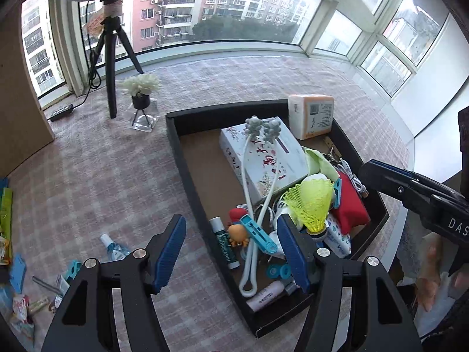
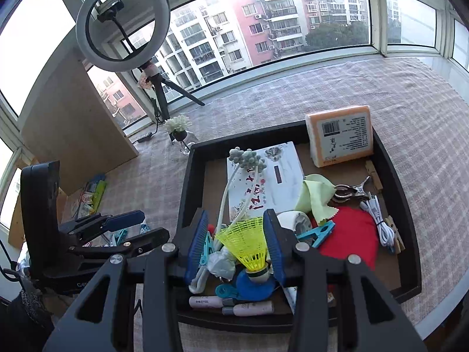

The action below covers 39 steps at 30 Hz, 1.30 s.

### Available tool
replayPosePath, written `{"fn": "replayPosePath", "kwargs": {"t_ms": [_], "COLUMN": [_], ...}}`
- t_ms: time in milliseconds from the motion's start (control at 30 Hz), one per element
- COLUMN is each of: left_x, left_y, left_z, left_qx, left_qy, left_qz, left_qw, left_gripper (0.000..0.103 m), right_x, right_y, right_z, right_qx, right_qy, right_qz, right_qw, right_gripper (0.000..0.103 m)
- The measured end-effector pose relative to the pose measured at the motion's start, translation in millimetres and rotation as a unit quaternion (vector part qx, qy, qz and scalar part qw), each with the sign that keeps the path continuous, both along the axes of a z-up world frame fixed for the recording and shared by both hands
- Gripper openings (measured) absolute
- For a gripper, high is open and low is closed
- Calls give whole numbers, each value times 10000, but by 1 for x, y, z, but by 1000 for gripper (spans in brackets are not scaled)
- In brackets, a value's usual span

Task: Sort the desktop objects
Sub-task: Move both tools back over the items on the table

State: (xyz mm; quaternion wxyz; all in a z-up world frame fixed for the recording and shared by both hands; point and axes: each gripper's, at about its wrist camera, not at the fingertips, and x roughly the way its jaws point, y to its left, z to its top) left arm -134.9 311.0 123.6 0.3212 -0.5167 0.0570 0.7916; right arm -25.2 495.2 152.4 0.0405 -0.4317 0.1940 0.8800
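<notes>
A black tray (image 1: pixel 177 146) (image 2: pixel 187 184) on the checked cloth holds several small things. Among them are a white box (image 1: pixel 263 161) (image 2: pixel 281 182), an orange tissue pack (image 1: pixel 312 116) (image 2: pixel 340 135), a red cloth (image 2: pixel 348 234) and a white massager (image 1: pixel 252 205). A yellow shuttlecock (image 1: pixel 310 205) (image 2: pixel 249 243) lies on the pile. My right gripper (image 2: pixel 236 246) hovers over it, open, with the shuttlecock seen between its blue pads but not pressed. My left gripper (image 1: pixel 233 252) is open above the tray's near-left wall, over a lip balm (image 1: pixel 224 242) and a blue clothespin (image 1: pixel 258 231), holding nothing.
A ring light on a tripod (image 2: pixel 123 20) (image 1: pixel 112 58), a small potted plant (image 1: pixel 142 91) and a wooden board (image 2: pixel 73 123) stand beyond the tray. Loose things lie on the cloth at the left: a small bottle (image 1: pixel 114 249) and snack packets (image 1: pixel 6 211).
</notes>
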Motion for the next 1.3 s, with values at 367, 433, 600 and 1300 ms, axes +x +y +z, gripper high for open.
{"fn": "replayPosePath", "kwargs": {"t_ms": [367,433,600,1300], "left_x": [-22,-24,-27,-23], "left_y": [-130,-155,-215,-283], "left_z": [1,0,-4,-35], "left_qx": [-185,-213,-147,-208], "left_qy": [338,379,291,-9], "left_qz": [1012,1226,1731,2404], "left_qw": [9941,9915,9844,9705], "left_gripper": [62,62,62,64], "right_x": [-42,-49,-63,-85], "right_y": [-79,-97,-138,-219], "right_z": [6,4,-8,-53], "right_qx": [-39,48,119,176], "right_qy": [216,199,73,-443], "right_qz": [806,943,1357,2144], "right_qw": [9965,9953,9907,9756], "right_gripper": [39,39,39,39]}}
